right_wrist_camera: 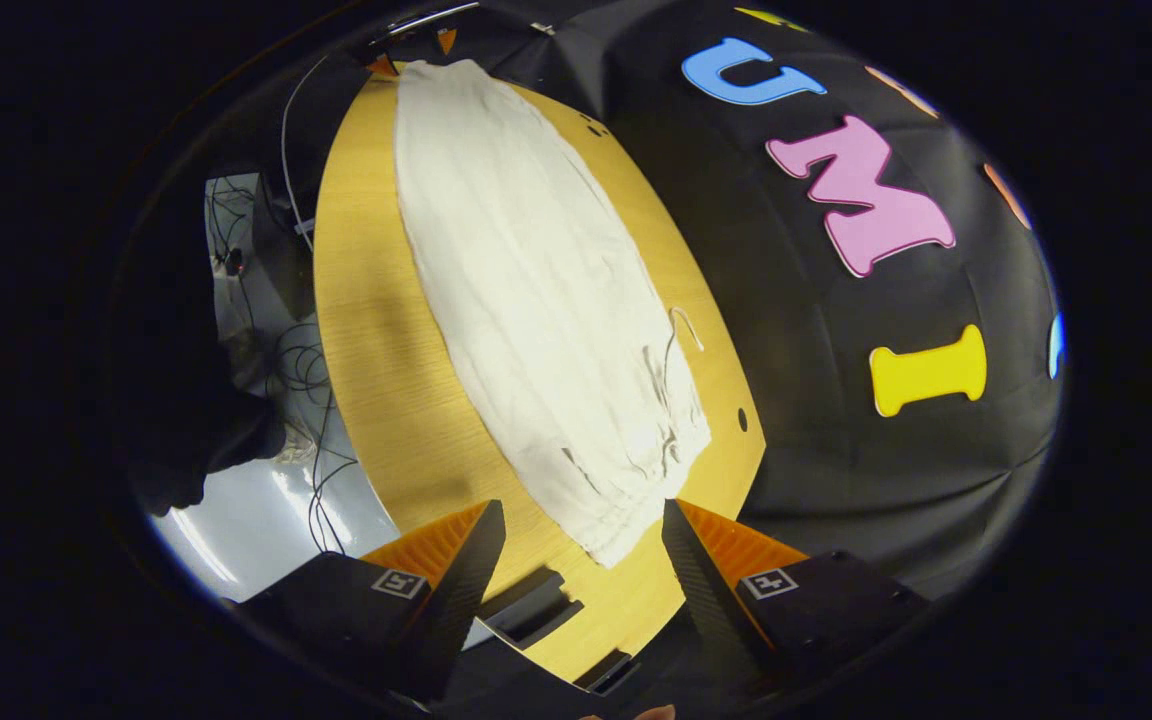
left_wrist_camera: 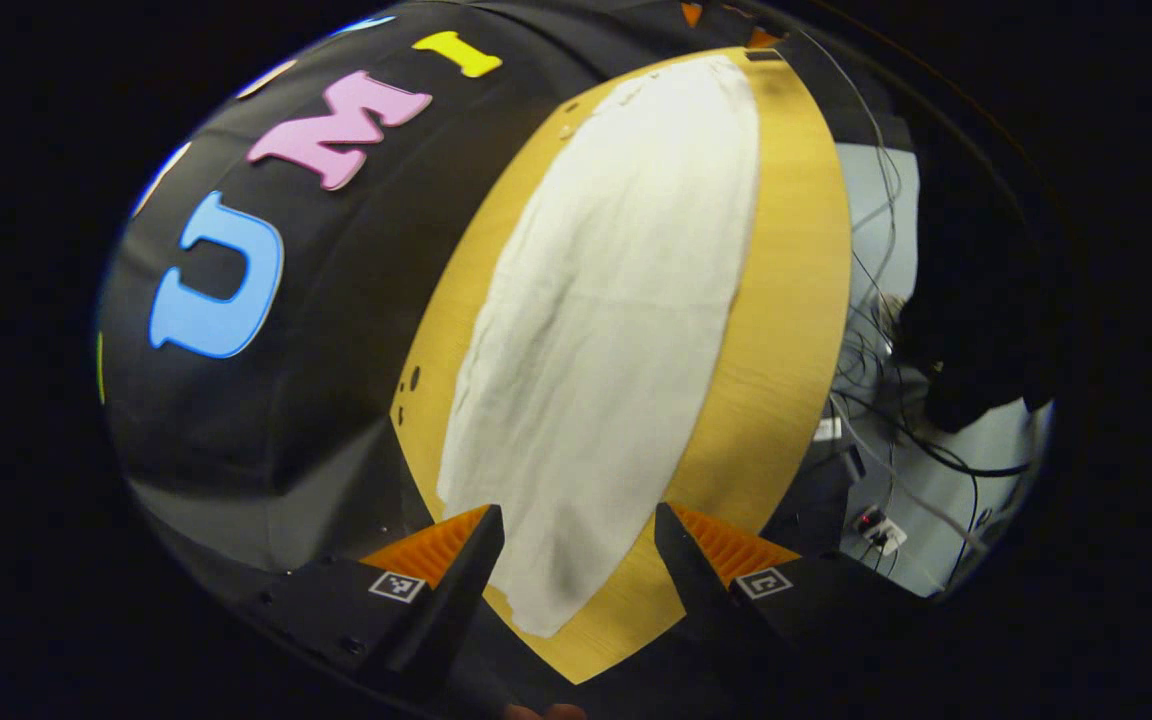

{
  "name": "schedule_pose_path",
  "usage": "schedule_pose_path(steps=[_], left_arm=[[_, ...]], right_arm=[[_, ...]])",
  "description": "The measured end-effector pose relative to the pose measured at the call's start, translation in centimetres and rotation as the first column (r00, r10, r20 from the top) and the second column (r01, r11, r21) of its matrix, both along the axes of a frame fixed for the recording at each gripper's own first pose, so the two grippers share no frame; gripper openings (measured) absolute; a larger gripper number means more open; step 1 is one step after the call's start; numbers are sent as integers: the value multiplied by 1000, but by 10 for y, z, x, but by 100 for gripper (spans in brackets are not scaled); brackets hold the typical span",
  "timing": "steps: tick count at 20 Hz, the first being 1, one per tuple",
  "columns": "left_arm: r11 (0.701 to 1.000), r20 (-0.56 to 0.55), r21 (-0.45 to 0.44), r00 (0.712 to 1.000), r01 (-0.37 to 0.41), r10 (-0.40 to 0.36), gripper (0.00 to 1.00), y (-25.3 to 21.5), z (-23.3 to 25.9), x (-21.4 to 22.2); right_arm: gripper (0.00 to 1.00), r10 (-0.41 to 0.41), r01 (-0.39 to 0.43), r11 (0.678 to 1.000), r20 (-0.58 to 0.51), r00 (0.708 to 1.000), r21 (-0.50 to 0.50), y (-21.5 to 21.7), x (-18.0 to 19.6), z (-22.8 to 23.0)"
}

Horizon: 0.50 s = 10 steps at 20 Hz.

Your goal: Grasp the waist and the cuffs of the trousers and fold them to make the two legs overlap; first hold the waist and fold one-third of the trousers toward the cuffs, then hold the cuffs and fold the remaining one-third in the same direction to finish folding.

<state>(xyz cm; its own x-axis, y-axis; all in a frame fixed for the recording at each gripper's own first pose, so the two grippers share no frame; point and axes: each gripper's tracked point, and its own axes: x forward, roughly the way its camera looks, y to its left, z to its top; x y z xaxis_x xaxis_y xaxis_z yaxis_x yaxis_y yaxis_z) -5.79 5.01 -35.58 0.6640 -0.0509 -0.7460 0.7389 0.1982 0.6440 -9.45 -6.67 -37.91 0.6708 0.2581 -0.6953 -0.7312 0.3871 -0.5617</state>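
In the left gripper view, a yellow wooden table (left_wrist_camera: 796, 330) stands in front of the black cloth wall. One pair of white trousers (left_wrist_camera: 606, 340) lies flat along the table, from near to far. The cuff end is near the left gripper (left_wrist_camera: 579, 545). Its jaws are wide open and hold nothing; the cloth lies below the gap between them. Each finger has a small square black-and-white marker with no words to read. To the right, past the table edge, thin black cables (left_wrist_camera: 896, 420) lie on a pale floor (left_wrist_camera: 936, 520).

In the right gripper view, the same table (right_wrist_camera: 376, 360) carries the trousers (right_wrist_camera: 526, 290). The gathered waist (right_wrist_camera: 636, 480), with a thin drawstring (right_wrist_camera: 684, 325) beside it, is near the right gripper (right_wrist_camera: 584, 545). Its jaws are wide open and empty too. Cables (right_wrist_camera: 306, 400) lie on the floor (right_wrist_camera: 246, 510) to the left.
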Motion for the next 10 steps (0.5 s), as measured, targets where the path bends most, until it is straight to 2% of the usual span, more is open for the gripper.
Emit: schedule_pose_path(steps=[4,8,10], left_arm=[[989,-16,131,998,69,-68,96,13,-9,10],[971,-26,222,996,84,-80,93,24,-14,38],[969,-36,239,997,69,-62,93,26,-17,58]], right_arm=[[98,40,-41,999,-35,999,-18,5,1,-22],[98,44,-44,999,-55,998,-5,9,3,-33],[98,52,-52,999,-57,997,-8,9,4,-34]])
